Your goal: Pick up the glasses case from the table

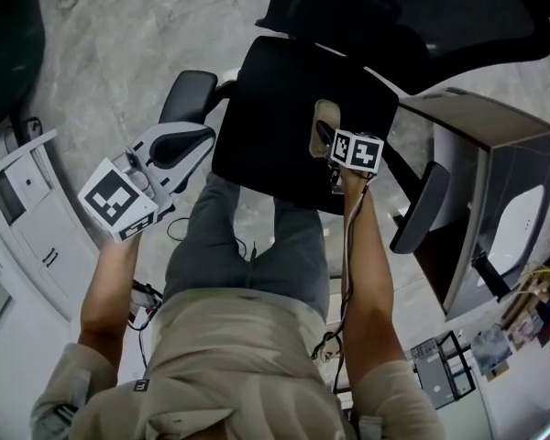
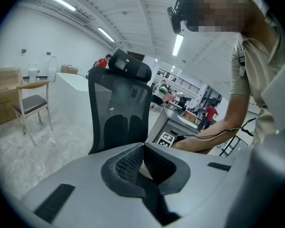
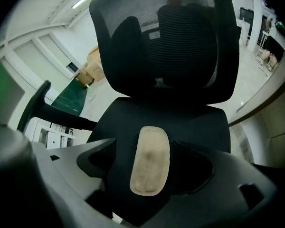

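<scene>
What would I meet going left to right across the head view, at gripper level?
left gripper → case → picture-right armrest → desk

Glasses case point(image 1: 323, 125) on chair seat point(image 1: 261, 117)

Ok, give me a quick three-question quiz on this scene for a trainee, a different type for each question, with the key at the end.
1. Multiple choice: the beige oval glasses case lies on
A. a wooden table
B. the black office chair seat
C. a kitchen counter
2. True or false: the left gripper has its jaws spread wide apart.
3. Fill in the blank: the right gripper has its jaws ____, with the case showing between them but not clamped.

Key: 1 B; 2 false, they are together; 3 open.
</scene>
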Motion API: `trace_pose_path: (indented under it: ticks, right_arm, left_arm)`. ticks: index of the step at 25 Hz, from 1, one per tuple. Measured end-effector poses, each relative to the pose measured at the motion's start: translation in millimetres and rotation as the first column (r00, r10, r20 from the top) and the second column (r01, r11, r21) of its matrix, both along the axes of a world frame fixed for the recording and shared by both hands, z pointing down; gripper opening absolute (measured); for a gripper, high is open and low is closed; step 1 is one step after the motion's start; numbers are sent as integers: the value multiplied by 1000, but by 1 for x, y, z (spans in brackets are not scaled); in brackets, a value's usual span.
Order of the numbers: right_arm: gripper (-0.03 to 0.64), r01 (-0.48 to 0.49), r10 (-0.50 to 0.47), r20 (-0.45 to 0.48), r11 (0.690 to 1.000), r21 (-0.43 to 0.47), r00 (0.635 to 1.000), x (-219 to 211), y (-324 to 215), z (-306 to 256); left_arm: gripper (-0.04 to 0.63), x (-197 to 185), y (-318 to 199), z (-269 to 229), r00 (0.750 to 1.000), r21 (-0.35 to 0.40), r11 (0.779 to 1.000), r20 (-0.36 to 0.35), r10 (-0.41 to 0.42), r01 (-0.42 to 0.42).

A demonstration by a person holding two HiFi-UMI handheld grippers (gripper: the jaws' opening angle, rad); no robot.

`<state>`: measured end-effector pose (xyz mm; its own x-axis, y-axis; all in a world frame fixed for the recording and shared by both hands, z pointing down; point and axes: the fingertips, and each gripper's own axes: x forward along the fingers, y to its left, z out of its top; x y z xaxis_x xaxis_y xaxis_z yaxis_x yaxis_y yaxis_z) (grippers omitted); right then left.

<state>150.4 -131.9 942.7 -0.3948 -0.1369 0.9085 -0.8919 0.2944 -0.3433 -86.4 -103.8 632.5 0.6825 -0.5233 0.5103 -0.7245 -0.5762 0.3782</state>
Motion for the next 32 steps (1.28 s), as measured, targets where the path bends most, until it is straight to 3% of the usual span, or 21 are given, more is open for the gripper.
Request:
trace_pose_path:
  ticks: [18,23,32]
  right_arm:
    - [345,39,-56,-114,988,-147,992,10,45,88]
    - [353,8,-21,-112,994,-112,994,3,45,96]
    - [353,20,-37,-117,989,-145,993,7,46,106]
  left_arm:
    - [15,-14,9,27,999,-29,999,-11,-44,44]
    - [15,-16,10,30,999,-30,998,-12,-48,48]
    - [15,-9,8,38,999,-44,998,-20,-39,38]
